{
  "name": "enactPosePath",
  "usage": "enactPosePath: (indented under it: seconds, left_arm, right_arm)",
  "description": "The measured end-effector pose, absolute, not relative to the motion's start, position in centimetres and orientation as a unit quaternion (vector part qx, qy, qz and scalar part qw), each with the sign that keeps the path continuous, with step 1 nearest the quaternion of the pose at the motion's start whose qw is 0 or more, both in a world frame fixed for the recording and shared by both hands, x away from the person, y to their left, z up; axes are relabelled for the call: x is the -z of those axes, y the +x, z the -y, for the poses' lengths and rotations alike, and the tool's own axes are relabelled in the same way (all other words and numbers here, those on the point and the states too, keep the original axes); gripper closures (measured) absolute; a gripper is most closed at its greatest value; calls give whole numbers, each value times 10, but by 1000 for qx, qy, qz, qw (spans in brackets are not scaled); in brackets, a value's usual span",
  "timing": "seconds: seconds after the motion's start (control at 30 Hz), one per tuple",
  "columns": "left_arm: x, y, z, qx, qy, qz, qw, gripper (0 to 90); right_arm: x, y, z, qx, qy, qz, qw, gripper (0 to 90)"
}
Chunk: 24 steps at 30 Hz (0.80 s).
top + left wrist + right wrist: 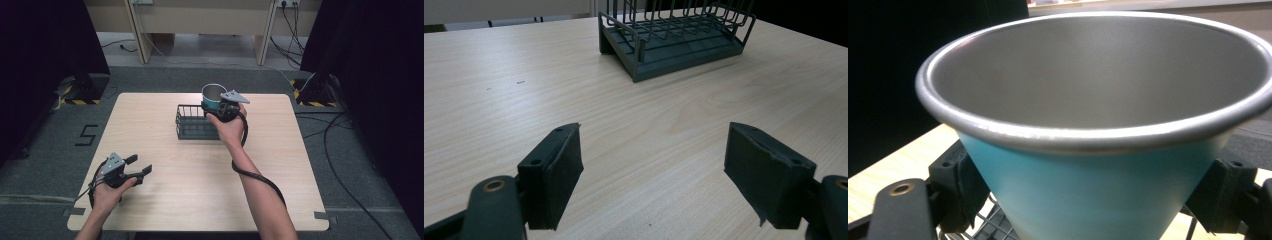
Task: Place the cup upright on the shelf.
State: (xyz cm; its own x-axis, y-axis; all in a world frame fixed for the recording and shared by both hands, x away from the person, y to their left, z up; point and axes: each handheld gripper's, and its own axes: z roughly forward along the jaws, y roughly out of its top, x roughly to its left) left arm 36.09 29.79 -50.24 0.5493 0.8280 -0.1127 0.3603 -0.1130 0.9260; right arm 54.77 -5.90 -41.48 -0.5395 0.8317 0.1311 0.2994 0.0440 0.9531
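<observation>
A light blue cup (213, 94) with a bare metal inside is held upright over the right end of the dark wire rack (192, 123). My right gripper (220, 106) is shut on the cup's body; in the right gripper view the cup (1088, 185) sits between both pads (955, 187), with rack wires just below. My left gripper (137, 167) rests near the table's front left corner, open, with bare wood between its pads (561, 172). From there the rack (674, 42) stands farther off, empty where visible.
The light wooden table (165, 200) has bare room around the rack. A cable (257, 177) trails from the right gripper along the forearm. Dark curtains, stands and floor cables surround the table.
</observation>
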Motion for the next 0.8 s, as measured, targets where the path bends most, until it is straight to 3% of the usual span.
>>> enactPosePath:
  seconds: [0.8]
  left_arm:
    - [503, 361, -297, -225, 712, -416, 518, 223]
  right_arm:
    - [431, 555, 53, -537, 429, -687, 236, 182]
